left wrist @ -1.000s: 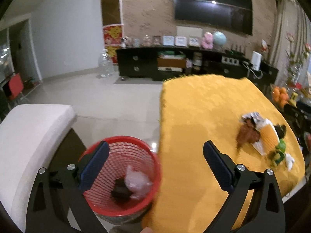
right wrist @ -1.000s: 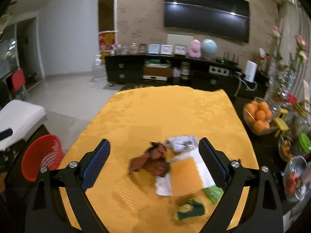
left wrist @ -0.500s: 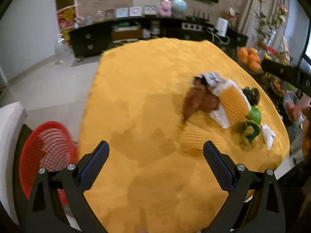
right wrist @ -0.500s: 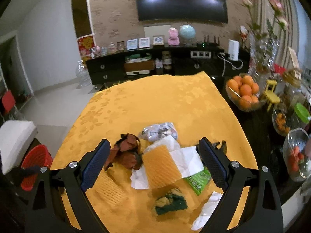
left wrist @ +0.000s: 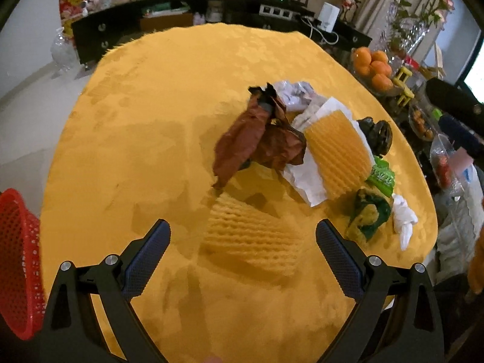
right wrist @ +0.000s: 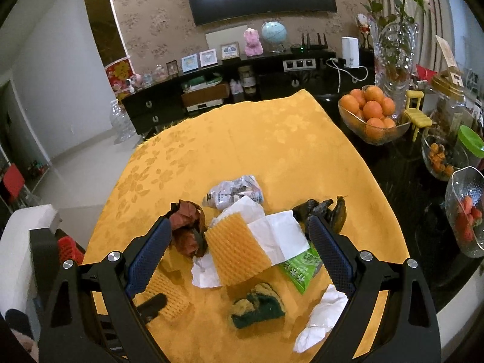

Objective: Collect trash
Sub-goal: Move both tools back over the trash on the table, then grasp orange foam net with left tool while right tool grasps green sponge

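In the left wrist view, the left gripper (left wrist: 242, 239) has swung away from the red mesh basket (left wrist: 18, 266), which a second ago sat right under its fingers and now lies at the 9 o'clock edge of the frame. The jaws stand wide and empty, framing a yellow foam fruit net (left wrist: 251, 242) on the yellow tablecloth (left wrist: 151, 106). At 12 o'clock beyond the net lies a crumpled brown paper wrapper (left wrist: 257, 142), with a second foam net (left wrist: 338, 154) on white paper (left wrist: 305, 178) at 2 o'clock. The drop-off looks done and the near net seems the next pick.

In the right wrist view, the right gripper (right wrist: 239, 248) has come lower and closer over the pile than a second ago, jaws wide with nothing held. Between them sit the foam net (right wrist: 237, 249) and white paper (right wrist: 279, 236); a green-yellow sponge (right wrist: 257, 305) lies at 6 o'clock, a white tissue (right wrist: 320, 317) at 5 o'clock, a green packet (right wrist: 299, 267) just right of centre, and the basket (right wrist: 68, 249) shows at 9 o'clock
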The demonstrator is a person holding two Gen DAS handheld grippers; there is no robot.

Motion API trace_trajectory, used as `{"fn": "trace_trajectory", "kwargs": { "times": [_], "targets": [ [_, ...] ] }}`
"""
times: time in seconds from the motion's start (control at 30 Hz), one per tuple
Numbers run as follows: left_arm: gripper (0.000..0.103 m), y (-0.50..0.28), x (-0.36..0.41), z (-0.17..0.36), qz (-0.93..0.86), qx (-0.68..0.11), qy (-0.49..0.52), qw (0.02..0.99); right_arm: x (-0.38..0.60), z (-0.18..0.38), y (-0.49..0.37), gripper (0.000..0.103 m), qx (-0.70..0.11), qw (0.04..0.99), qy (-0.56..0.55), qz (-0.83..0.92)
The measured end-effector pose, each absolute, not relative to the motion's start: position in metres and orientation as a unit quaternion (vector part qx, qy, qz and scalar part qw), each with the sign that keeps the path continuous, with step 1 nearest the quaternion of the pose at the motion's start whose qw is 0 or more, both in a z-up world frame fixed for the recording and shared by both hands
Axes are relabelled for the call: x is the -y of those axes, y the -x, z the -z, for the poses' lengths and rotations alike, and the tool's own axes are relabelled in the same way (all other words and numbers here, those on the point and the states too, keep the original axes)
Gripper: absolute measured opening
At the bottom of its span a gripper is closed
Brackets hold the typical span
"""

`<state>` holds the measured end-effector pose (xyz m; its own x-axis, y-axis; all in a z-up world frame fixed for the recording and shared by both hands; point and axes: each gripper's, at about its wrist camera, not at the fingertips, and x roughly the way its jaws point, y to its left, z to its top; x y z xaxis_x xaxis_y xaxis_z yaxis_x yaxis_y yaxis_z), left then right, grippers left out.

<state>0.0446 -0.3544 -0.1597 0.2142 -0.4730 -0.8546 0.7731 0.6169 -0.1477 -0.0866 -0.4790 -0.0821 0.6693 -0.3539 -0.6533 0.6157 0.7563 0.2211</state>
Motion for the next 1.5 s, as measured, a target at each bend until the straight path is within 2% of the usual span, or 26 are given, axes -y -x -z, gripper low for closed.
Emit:
{"fn": "trace_trajectory", "kwargs": {
  "times": [0.1, 0.13, 0.27, 0.3, 0.4, 0.57, 0.73, 0.87, 1.23, 1.5],
  "targets": [
    [0.092, -0.044, 0.36, 0.167, 0.407, -0.482, -0.158, 0.76, 0.48, 0.083, 0.087, 0.089, -0.303, 0.886, -0.219, 0.273],
    [0.089, -0.044, 0.36, 0.168, 0.407, -0.482, -0.158, 0.759, 0.48, 0.083, 0.087, 0.089, -0.304, 0.886, -0.221, 0.273],
    [0.065, -0.042, 0.366, 0.177, 0.41, -0.492, -0.169, 0.749, 0.484, 0.088, 0.087, 0.089, -0.31, 0.882, -0.229, 0.271],
    [0.064, -0.041, 0.366, 0.179, 0.409, -0.49, -0.171, 0.751, 0.485, 0.089, 0.087, 0.089, -0.311, 0.881, -0.233, 0.27],
    [0.053, -0.038, 0.366, 0.18, 0.413, -0.474, -0.176, 0.757, 0.487, 0.09, 0.086, 0.089, -0.314, 0.879, -0.236, 0.27],
    [0.027, -0.043, 0.361, 0.177, 0.421, -0.472, -0.164, 0.757, 0.486, 0.093, 0.083, 0.089, -0.32, 0.878, -0.233, 0.268],
    [0.014, -0.045, 0.356, 0.176, 0.429, -0.473, -0.15, 0.755, 0.486, 0.096, 0.08, 0.089, -0.325, 0.877, -0.234, 0.266],
    [0.009, -0.046, 0.35, 0.161, 0.438, -0.462, -0.133, 0.76, 0.488, 0.099, 0.08, 0.089, -0.329, 0.874, -0.238, 0.269],
    [0.009, -0.062, 0.319, 0.122, 0.424, -0.433, -0.098, 0.79, 0.489, 0.105, 0.08, 0.089, -0.336, 0.868, -0.247, 0.268],
    [0.009, -0.081, 0.287, 0.104, 0.397, -0.414, -0.082, 0.815, 0.473, 0.129, 0.086, 0.089, -0.377, 0.855, -0.234, 0.267]
  ]
}}
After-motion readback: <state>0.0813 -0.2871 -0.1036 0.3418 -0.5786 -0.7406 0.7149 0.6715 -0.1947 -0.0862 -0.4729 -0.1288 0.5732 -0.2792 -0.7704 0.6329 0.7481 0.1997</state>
